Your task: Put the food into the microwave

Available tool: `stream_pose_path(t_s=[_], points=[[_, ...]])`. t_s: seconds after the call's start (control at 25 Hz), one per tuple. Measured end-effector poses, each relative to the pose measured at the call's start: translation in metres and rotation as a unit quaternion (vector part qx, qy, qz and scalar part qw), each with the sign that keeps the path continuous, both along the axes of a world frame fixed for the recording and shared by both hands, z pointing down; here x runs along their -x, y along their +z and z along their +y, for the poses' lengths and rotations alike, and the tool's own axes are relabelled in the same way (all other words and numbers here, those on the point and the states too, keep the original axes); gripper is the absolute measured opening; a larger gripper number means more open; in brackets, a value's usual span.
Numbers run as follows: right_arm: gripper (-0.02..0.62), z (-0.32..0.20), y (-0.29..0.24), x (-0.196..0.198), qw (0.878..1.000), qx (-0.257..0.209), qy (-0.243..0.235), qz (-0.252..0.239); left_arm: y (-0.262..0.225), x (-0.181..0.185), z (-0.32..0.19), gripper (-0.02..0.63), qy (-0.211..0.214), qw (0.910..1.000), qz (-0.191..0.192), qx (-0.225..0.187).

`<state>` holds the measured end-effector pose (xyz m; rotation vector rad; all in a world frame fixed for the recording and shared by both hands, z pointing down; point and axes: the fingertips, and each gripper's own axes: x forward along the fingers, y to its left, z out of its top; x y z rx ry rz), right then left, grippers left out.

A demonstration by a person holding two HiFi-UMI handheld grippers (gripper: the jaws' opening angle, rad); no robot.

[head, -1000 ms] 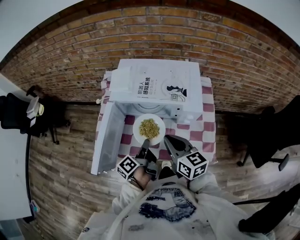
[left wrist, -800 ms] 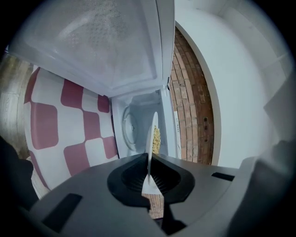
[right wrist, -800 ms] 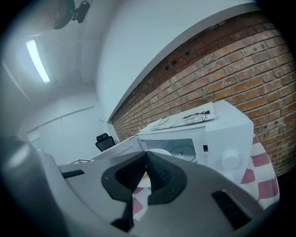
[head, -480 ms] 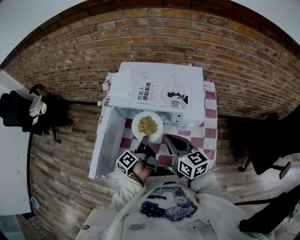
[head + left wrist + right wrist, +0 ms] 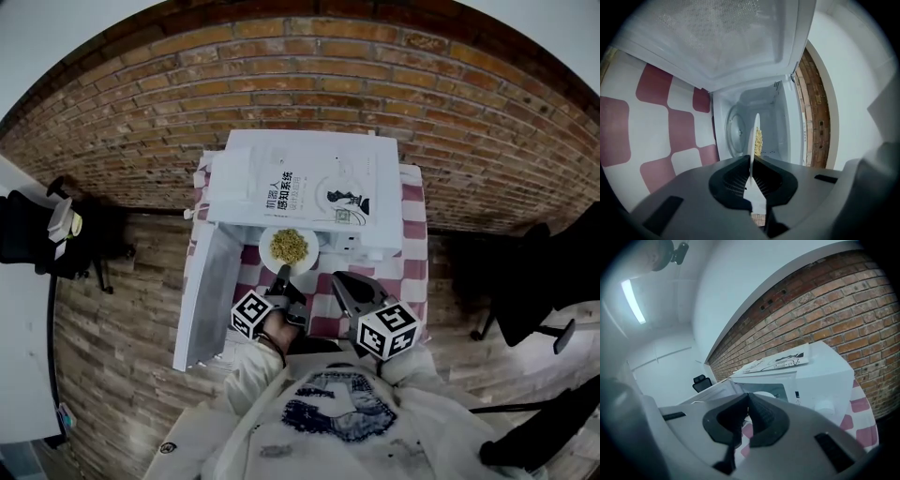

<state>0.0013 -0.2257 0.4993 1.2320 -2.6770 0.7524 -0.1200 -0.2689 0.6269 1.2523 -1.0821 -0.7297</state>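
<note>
Head view: sheet with Chinese print lies atop microwave.

Brick wall; plank floor

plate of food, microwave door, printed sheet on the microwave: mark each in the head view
plate of food (image 5: 267, 251), head view, bare left rim
microwave door (image 5: 208, 295), head view, middle of the open panel
printed sheet (image 5: 309, 192), head view, centre of the page
</note>
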Motion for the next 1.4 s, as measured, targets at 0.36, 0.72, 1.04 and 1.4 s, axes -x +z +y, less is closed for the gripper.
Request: stream_pose_path(t_s=[0.36, 0.72, 1.04, 1.4], points=[[0.014, -0.005, 0.004, 0.006, 1.000, 0.003, -0.013, 0.014, 0.024, 0.001, -0.024, 0.017, -0.011, 0.9998, 0.008, 0.013], [0.015, -0.013, 0.004, 0.015, 0.999, 0.000, -0.033, 0.026, 0.047, 0.002, -0.045, 0.018, -0.029, 0.9991, 0.007, 0.030], [0.014, -0.021, 0.007, 0.015, 0.999, 0.004, -0.035, 0.030, 0.059, 0.001, -0.059, 0.017, -0.031, 0.9987, 0.009, 0.039], [0.014, -0.023, 0.011, 0.018, 0.999, 0.009, -0.042, 0.034, 0.070, 0.000, -0.064, 0.017, -0.042, 0.9980, 0.015, 0.044]])
